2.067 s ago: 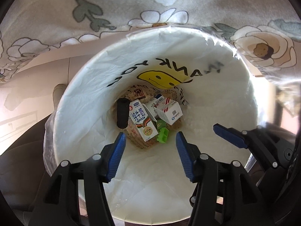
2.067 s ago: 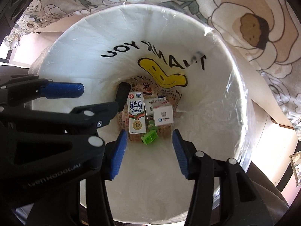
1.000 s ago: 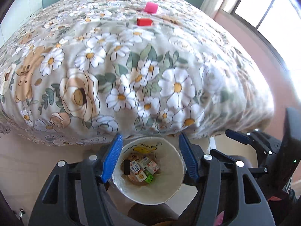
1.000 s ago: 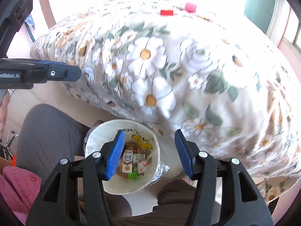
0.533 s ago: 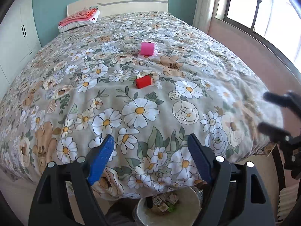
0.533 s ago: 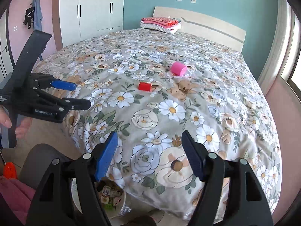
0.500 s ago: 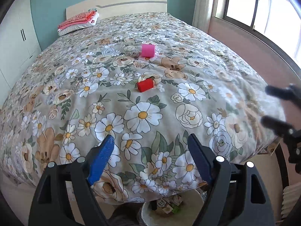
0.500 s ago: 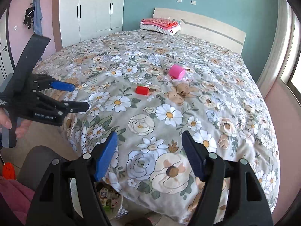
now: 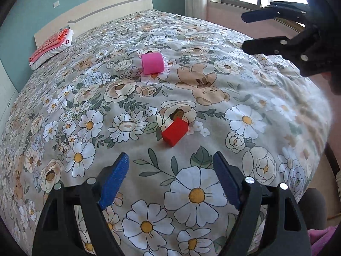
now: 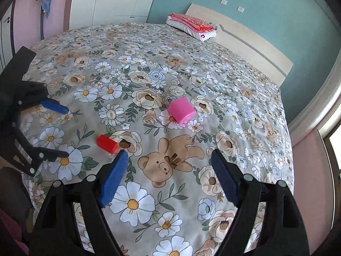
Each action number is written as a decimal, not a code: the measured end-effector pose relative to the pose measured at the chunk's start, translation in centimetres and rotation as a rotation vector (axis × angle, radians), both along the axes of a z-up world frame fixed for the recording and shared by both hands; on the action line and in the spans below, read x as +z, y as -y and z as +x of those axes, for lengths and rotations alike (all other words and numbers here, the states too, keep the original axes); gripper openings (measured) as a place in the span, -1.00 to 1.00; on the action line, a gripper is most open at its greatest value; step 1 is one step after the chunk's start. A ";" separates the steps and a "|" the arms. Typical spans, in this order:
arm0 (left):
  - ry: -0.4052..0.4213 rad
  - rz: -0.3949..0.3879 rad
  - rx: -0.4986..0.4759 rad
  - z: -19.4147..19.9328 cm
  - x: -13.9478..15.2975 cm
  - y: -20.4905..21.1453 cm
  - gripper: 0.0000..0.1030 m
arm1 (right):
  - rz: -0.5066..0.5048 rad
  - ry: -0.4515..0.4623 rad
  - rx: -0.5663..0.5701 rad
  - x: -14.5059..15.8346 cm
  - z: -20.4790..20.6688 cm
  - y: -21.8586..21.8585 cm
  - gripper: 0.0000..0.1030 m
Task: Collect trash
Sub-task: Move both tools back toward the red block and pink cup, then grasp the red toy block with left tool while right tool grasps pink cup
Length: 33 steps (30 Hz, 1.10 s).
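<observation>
red block (image 9: 175,131): smooth, boxy | pink block (image 9: 152,63): glossy, rounded | left gripper (image 9: 170,179), right gripper (image 10: 168,178): both spread, empty

floral bed (image 9: 245,89) carries red block (image 9: 175,131), pink block (image 9: 152,63).

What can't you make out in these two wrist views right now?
- Trash bin: in neither view, below the bed edge.
- Red block far side: left wrist view, turned away.
- Pink cup contents: right wrist view, opening faces away.
- Right hand-held gripper body: left wrist view, cut off by the frame edge.
</observation>
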State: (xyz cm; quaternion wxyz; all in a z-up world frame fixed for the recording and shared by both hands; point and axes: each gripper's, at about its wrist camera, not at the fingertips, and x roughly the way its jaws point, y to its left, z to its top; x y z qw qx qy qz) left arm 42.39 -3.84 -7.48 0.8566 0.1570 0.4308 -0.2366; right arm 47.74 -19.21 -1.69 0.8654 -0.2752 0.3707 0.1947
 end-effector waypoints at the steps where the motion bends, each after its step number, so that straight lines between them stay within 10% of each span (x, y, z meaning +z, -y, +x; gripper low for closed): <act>1: 0.000 0.000 -0.018 0.7 -0.5 0.1 0.61 | -0.026 -0.004 0.009 -0.6 1.3 -0.6 0.54; 14: -0.041 -0.035 -0.192 5.9 -5.2 1.4 0.61 | -0.385 -0.042 0.026 -11.4 15.4 -6.9 0.54; 33: -0.144 -0.072 -0.206 9.3 -7.1 3.1 0.09 | -0.410 -0.239 0.041 -15.7 25.6 -8.1 0.54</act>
